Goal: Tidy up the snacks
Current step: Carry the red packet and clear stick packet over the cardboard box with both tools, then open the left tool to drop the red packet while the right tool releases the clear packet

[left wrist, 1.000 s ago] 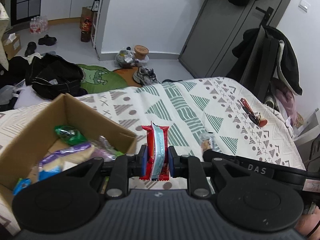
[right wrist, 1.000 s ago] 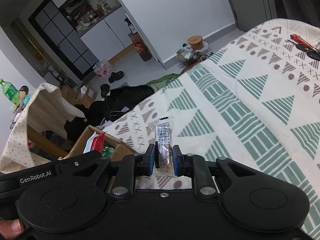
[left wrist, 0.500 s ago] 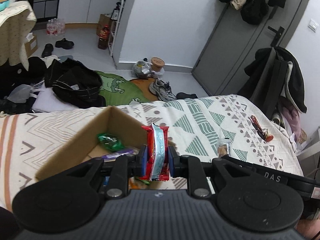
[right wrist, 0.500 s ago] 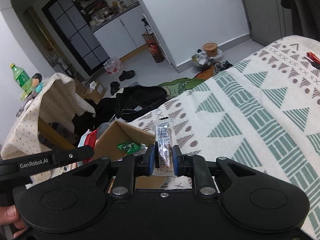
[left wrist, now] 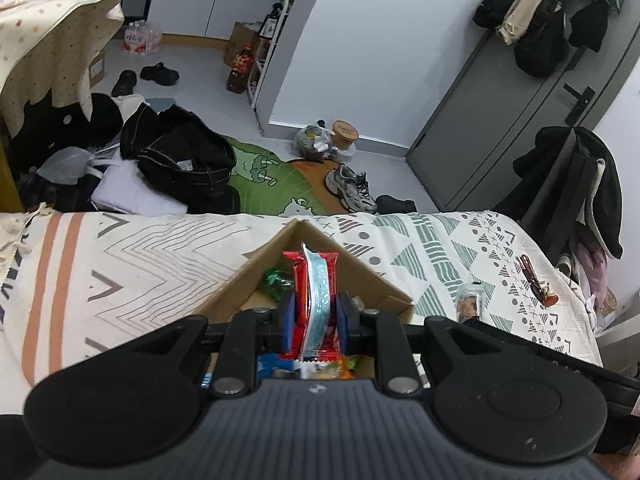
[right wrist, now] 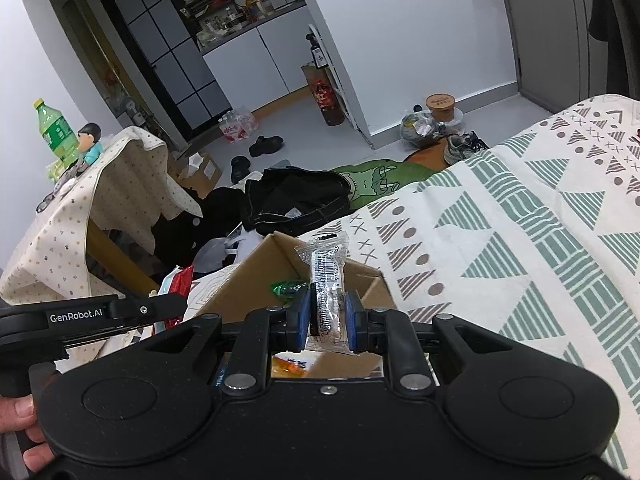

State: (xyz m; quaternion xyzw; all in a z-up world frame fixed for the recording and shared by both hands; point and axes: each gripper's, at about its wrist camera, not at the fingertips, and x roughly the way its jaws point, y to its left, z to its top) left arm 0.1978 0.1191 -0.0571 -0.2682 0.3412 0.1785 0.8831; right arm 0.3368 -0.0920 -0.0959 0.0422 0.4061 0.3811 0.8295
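My left gripper (left wrist: 314, 320) is shut on a red and light-blue snack packet (left wrist: 314, 292), held upright over the open cardboard box (left wrist: 248, 276). A green wrapped snack (left wrist: 278, 279) and other packets lie in the box. My right gripper (right wrist: 328, 320) is shut on a clear snack packet with a barcode (right wrist: 326, 280), also over the box (right wrist: 260, 276), whose green snack (right wrist: 286, 289) shows inside. The left gripper and its red packet (right wrist: 178, 284) appear at the left of the right wrist view. The clear packet (left wrist: 466, 302) shows in the left wrist view.
The box sits on a bed with a patterned cover (left wrist: 140, 264). Red-handled pliers (left wrist: 532, 276) lie on the bed at the right. Black bags (left wrist: 176, 164), shoes (left wrist: 352, 188) and a draped table (right wrist: 80, 208) stand on the floor beyond the bed.
Both grippers have moved left over the box, still holding their packets. The box now lies straight ahead under both.
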